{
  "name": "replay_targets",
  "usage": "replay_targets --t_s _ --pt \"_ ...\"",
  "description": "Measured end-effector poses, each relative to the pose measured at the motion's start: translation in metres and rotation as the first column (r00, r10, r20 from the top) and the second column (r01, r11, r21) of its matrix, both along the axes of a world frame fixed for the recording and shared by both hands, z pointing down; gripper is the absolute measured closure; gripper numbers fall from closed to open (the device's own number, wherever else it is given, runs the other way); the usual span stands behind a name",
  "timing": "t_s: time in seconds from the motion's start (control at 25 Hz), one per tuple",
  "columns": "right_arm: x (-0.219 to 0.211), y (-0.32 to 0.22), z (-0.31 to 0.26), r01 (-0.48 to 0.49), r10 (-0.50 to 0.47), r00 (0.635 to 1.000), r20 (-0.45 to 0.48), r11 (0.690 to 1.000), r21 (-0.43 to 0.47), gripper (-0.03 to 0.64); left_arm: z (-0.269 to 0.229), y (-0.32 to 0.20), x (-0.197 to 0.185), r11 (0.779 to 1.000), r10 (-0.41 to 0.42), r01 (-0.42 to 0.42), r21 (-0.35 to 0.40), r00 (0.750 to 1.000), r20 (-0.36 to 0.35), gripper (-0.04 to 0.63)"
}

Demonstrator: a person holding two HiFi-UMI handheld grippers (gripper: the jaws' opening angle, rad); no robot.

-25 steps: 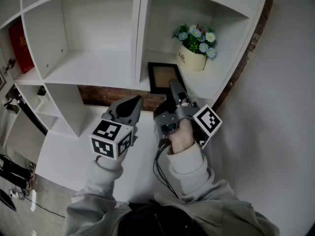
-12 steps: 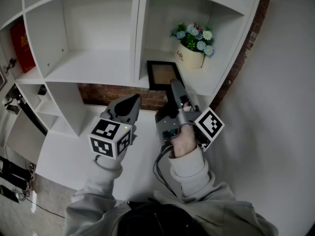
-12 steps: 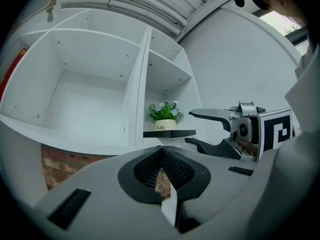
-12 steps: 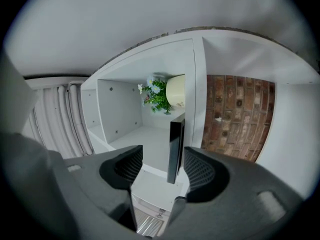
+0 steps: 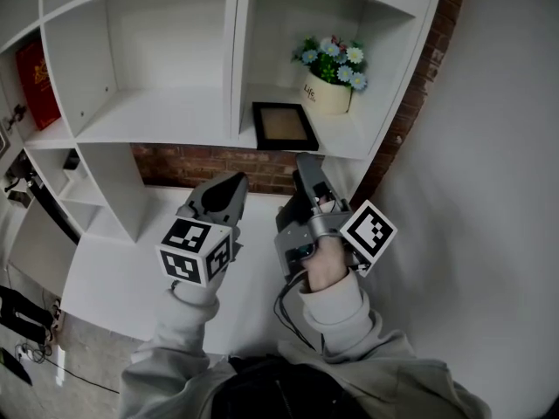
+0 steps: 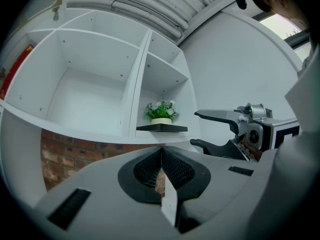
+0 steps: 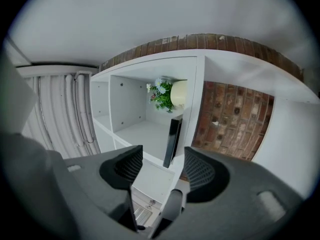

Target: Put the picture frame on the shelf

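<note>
Since the picture frame (image 5: pixel 284 126) already lies flat in the right-hand compartment of the shelf (image 5: pixel 166 116), close to the front lip and just in front of the flower pot (image 5: pixel 327 94), we judge the placing as good as done. Whether frame and pot touch we cannot tell.

Our right gripper (image 5: pixel 306 166) hangs a little way out from the compartment with its jaws wide apart. They have just been opening, and nothing stands between them; in the right gripper view the frame shows only edge-on beyond the pads. Our left gripper (image 5: pixel 229 186) is clenched on nothing, its pads meeting, and hovers level in front of the brick wall (image 5: pixel 210 166) below the shelf.

We take the frame to be light and stiff: a thin dark border round a pale panel. The panel may be glazed, so we would treat it as fragile and keep the pads off it. The border looks smooth and could slip under a light pinch.

If it needs shifting or standing up, we would grip it across the front border, midway along that edge, where the jaws can reach past the lip. We would move it gently, as the pot sits close behind.
</note>
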State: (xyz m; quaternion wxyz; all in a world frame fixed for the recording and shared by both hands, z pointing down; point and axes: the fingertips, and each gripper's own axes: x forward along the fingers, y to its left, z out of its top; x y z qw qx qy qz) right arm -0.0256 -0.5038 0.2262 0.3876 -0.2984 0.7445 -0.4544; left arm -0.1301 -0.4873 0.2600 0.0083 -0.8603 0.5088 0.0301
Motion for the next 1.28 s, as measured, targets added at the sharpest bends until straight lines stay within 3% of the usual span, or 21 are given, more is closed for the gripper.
replay_targets --t_s 0.2,0.36,0.48,0.64,0.72,0.8,0.96,1.12,1.28 --pt "0.003 0.011 0.014 -0.003 0.014 0.988 -0.152 0.998 0.068 0.365 0.014 0.009 0.012 1.0 0.014 -0.014 -0.003 1.0 -0.003 0.591" --pt "0.002 0.023 0.038 0.018 0.018 0.95 -0.312 0.994 0.11 0.368 0.035 0.016 0.015 1.0 0.006 -0.006 -0.026 1.0 -0.018 0.591" --pt "-0.007 0.033 0.046 0.089 -0.028 0.931 -0.364 0.984 0.152 0.368 0.047 0.024 0.02 0.999 0.003 -0.005 -0.046 1.0 -0.031 0.591" --pt "-0.009 0.05 0.056 0.118 -0.015 0.899 -0.438 0.971 0.21 0.372 0.063 0.041 0.031 0.998 0.012 -0.015 -0.066 0.999 -0.04 0.591" --pt "-0.007 0.057 0.064 0.112 0.006 0.887 -0.463 0.968 0.226 0.45 0.072 0.049 0.034 0.997 0.009 -0.013 -0.081 0.999 -0.041 0.591" --pt "-0.004 0.062 0.076 0.106 0.022 0.869 -0.495 0.968 0.229 0.487 0.08 0.054 0.035 0.996 0.004 -0.009 -0.092 0.999 -0.045 0.591" --pt "0.01 0.073 0.094 0.07 0.114 0.801 -0.588 0.957 0.28 0.572 0.098 0.062 0.045 0.993 0.011 -0.018 -0.115 0.998 -0.065 0.591" --pt "0.023 0.086 0.106 0.052 0.228 0.707 -0.669 0.927 0.372 0.603 0.12 0.071 0.062 0.99 0.027 -0.036 -0.139 0.997 -0.071 0.591" --pt "0.026 0.099 0.13 0.07 0.247 0.659 -0.71 0.92 0.385 0.604 0.147 0.086 0.072 0.982 0.029 -0.041 -0.187 0.997 -0.066 0.591"
